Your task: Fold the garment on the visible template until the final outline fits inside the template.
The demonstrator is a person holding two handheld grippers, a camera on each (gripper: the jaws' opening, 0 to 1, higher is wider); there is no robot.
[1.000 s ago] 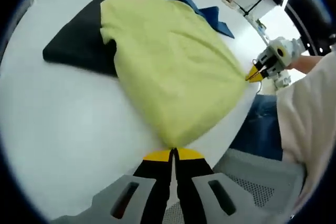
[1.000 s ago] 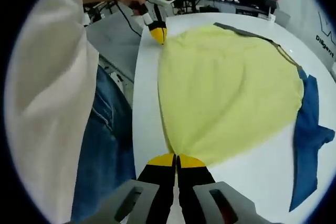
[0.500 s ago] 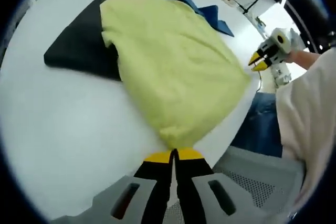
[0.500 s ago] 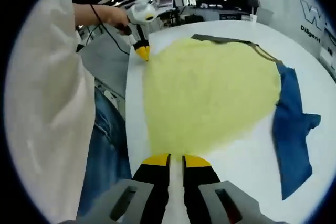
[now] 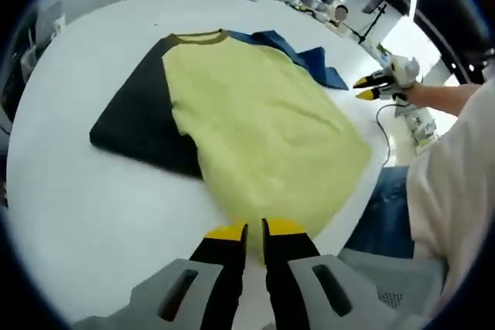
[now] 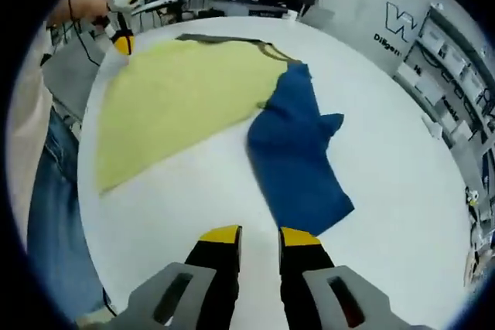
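A T-shirt lies flat on the white table (image 5: pixel 93 214). It has a yellow body (image 5: pixel 255 129), a dark sleeve (image 5: pixel 135 125), a blue sleeve (image 5: pixel 309 59) and an olive collar (image 5: pixel 197 36). My left gripper (image 5: pixel 254 231) stands narrowly open just short of the yellow hem, holding nothing. In that view a hand holds my right gripper (image 5: pixel 373 85) open above the table's far right side. My right gripper (image 6: pixel 261 236) is open over bare table, just short of the blue sleeve (image 6: pixel 298 152). The yellow body (image 6: pixel 186 98) spreads to the left, with my left gripper (image 6: pixel 124 38) at its far corner.
The person in a white top (image 5: pixel 456 183) and blue jeans (image 6: pixel 54 168) stands at the table's edge beside the hem. A grey meshed seat (image 5: pixel 379 276) sits below that edge. Shelves (image 6: pixel 456 83) and desks line the room behind the table.
Both grippers have opened and let go of the yellow hem. The right one has swung away towards the blue sleeve. The left one has drawn back a little from the hem.
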